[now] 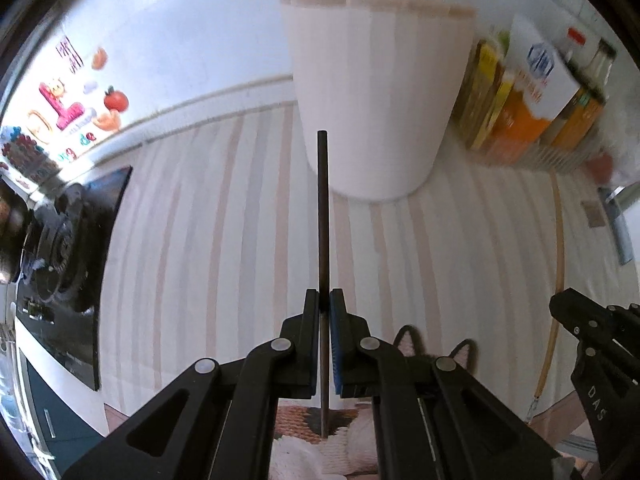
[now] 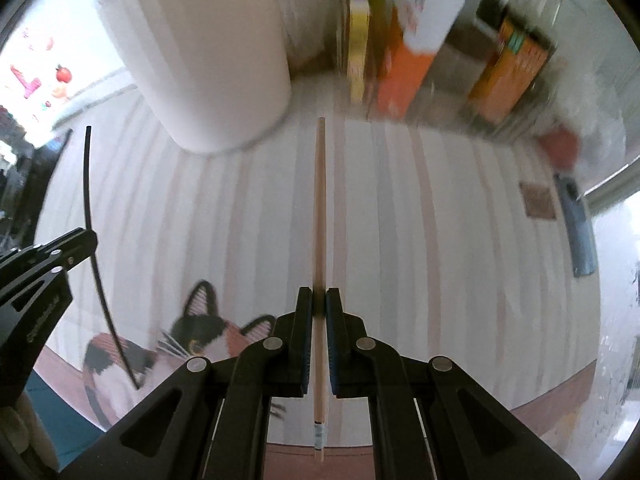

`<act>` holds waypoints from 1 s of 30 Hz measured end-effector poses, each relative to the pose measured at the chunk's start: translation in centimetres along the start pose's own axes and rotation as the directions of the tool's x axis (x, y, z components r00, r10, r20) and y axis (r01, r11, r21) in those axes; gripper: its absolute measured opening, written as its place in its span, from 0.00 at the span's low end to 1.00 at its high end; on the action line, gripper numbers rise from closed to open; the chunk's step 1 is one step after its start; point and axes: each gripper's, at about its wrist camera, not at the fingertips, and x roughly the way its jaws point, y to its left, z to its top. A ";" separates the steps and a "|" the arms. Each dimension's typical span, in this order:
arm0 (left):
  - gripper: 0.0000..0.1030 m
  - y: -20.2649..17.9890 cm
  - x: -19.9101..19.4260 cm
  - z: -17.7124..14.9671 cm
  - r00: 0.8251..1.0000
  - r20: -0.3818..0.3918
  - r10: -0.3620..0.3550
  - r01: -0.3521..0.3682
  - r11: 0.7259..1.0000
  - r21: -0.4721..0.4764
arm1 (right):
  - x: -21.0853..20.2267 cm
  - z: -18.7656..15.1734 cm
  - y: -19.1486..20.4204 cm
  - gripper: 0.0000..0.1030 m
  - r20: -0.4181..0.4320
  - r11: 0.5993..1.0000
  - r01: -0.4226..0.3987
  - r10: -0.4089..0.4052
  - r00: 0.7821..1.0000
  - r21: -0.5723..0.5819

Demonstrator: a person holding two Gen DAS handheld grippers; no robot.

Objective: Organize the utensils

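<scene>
We hold one dark chopstick (image 1: 323,216) pinched in our left gripper (image 1: 324,304) and one pale wooden chopstick (image 2: 319,208) in our right gripper (image 2: 319,300), fingers clamped tight on each. The white utensil holder (image 1: 372,96) stands at twelve o'clock on the striped tabletop (image 1: 208,220). Three wooden and two dark sticks already stand inside. Either thin stick could swivel, miss its slot or tip the holder.

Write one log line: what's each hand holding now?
left gripper: shut on black chopstick | right gripper: shut on wooden chopstick | white holder: ahead
</scene>
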 end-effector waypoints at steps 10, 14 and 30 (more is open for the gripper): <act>0.02 0.4 -6.2 1.7 0.987 0.158 -0.043 0.044 0.999 -0.004 | -7.2 1.9 0.4 0.07 0.204 1.000 -0.028 0.030 0.979 -0.010; 0.02 1.0 -8.9 2.7 0.972 0.224 -0.063 0.069 0.997 -0.018 | -9.5 3.0 0.3 0.07 0.270 0.999 -0.046 0.044 0.962 -0.001; 0.01 3.9 -17.5 11.3 0.889 0.389 -0.241 0.283 0.958 -0.055 | -21.2 13.0 -3.3 0.07 0.512 0.959 -0.282 0.223 0.830 0.039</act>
